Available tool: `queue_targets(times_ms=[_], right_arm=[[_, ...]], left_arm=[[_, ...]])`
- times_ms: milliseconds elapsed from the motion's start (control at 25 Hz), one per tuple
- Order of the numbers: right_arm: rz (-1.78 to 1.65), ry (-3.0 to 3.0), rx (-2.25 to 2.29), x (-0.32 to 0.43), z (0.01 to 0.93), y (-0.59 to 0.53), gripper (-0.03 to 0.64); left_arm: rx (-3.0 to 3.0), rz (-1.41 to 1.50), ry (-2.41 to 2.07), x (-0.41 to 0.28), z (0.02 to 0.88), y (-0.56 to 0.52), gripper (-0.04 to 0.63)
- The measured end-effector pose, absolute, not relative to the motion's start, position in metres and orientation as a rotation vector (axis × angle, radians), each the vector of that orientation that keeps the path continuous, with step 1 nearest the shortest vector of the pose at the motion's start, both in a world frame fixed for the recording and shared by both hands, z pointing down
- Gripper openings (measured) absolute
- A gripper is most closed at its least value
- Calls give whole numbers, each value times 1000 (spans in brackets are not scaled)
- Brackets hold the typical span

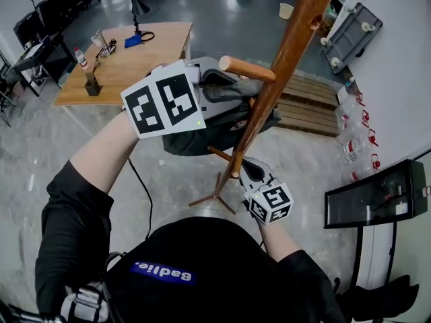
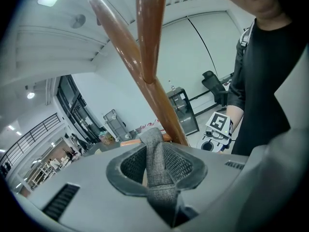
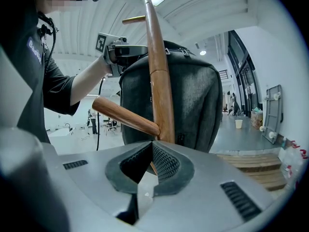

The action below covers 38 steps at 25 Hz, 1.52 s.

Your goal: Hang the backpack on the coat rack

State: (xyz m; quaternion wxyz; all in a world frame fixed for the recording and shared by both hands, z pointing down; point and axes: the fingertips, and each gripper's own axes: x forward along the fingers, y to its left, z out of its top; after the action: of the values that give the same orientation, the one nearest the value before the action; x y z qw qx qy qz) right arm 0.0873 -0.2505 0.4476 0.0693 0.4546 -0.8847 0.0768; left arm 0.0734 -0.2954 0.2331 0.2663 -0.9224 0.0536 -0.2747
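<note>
Left tool [image 1: 232, 86]: clamped on grey woven strap [image 2: 155, 161] of dark grey fabric backpack [image 3: 195, 100]. Right tool [image 1: 244, 172]: closed on brown wooden coat rack pole [image 1: 286, 46].

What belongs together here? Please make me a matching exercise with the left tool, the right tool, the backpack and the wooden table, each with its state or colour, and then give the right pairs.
Things:
1. left tool
2. right tool
3. backpack
4. table

Descriptions:
A. closed on the rack's pole, low down
B. light wood, standing further off
C. dark grey, close to the pole
D. grips a grey strap

Pairs: 1-D, 2-A, 3-C, 4-B
</note>
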Motion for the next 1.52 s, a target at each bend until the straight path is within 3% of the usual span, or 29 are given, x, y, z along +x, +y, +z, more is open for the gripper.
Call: queue_targets(times_ms=[960,1520], right_arm=[[259,-2662,1372,78,452,-232,5],[358,-2500,1610,68,466,-185,5]], left_arm=[[-2446,-604,437,59,241,-293,132],[-2616,-243,456,-26,226,-282,132]])
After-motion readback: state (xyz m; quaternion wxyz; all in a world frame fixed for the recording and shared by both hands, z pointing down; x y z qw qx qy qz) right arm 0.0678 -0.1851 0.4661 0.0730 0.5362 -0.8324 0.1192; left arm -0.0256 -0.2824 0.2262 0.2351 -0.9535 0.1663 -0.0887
